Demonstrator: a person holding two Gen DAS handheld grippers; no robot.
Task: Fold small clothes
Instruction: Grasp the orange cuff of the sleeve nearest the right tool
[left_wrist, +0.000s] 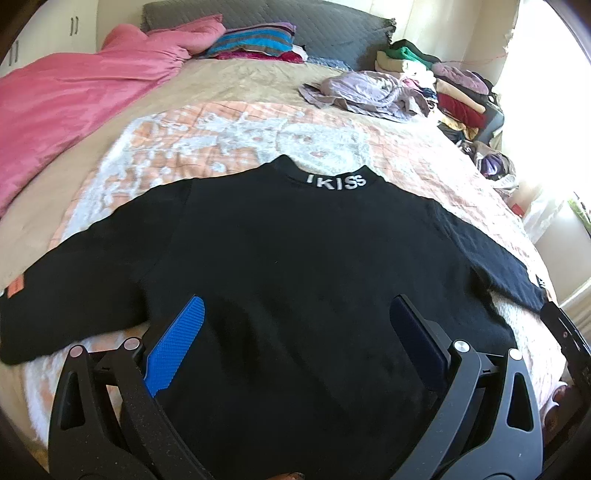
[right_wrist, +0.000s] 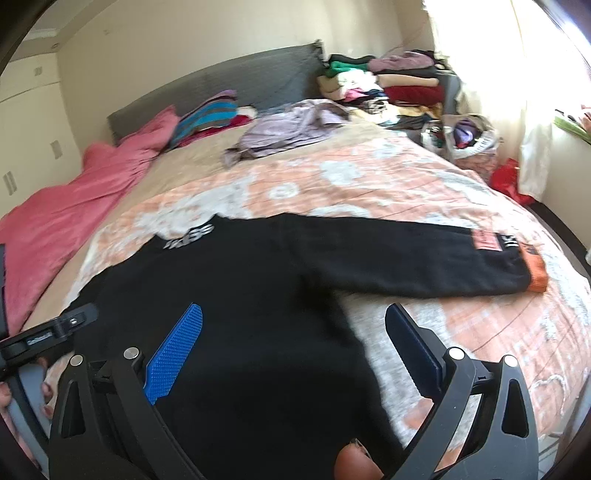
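Black sweater (left_wrist: 295, 258) flat on bed (left_wrist: 221, 129), wide-spread left gripper (left_wrist: 295, 314) above.

Left wrist: low over the black sweater (left_wrist: 295, 266), facing the headboard (left_wrist: 295, 26).
Right wrist: same height, angled rightward.
Shared: sweater, bed.

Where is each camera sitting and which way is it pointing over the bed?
Left wrist view: on the left tool, over the black sweater's hem, facing its collar and the headboard; both open fingers show, the right tool at the right edge.
Right wrist view: on the right tool, over the sweater's right side, facing its orange-cuffed sleeve and the clothes pile; open fingers, a fingertip, the left tool show.
Shared: sweater, pink blanket, clothes pile.
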